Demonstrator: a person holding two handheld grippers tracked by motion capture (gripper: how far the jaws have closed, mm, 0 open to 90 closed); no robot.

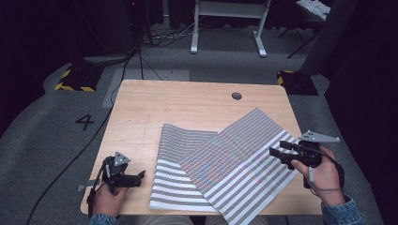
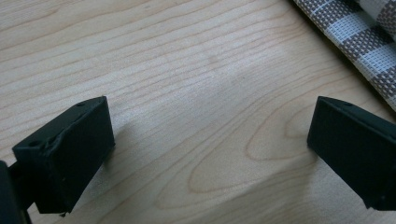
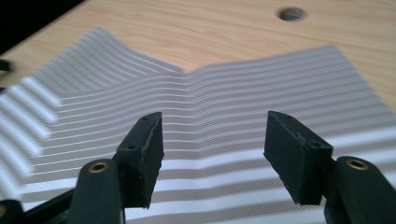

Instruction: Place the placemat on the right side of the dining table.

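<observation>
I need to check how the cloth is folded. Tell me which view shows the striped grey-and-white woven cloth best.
The high view: the whole striped grey-and-white woven cloth lies there, one flap folded across. The right gripper view gives a close stretch of its stripes; the left gripper view catches a corner.

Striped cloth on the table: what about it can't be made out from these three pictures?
- Near edge of the striped cloth: the high view's bottom border cuts off its overhang past the table.
- Underside and layer count: hidden by its own fold, high view.
- Left portion: cut off by the frame in the right gripper view.
- Left gripper view: just a corner, top right.
</observation>
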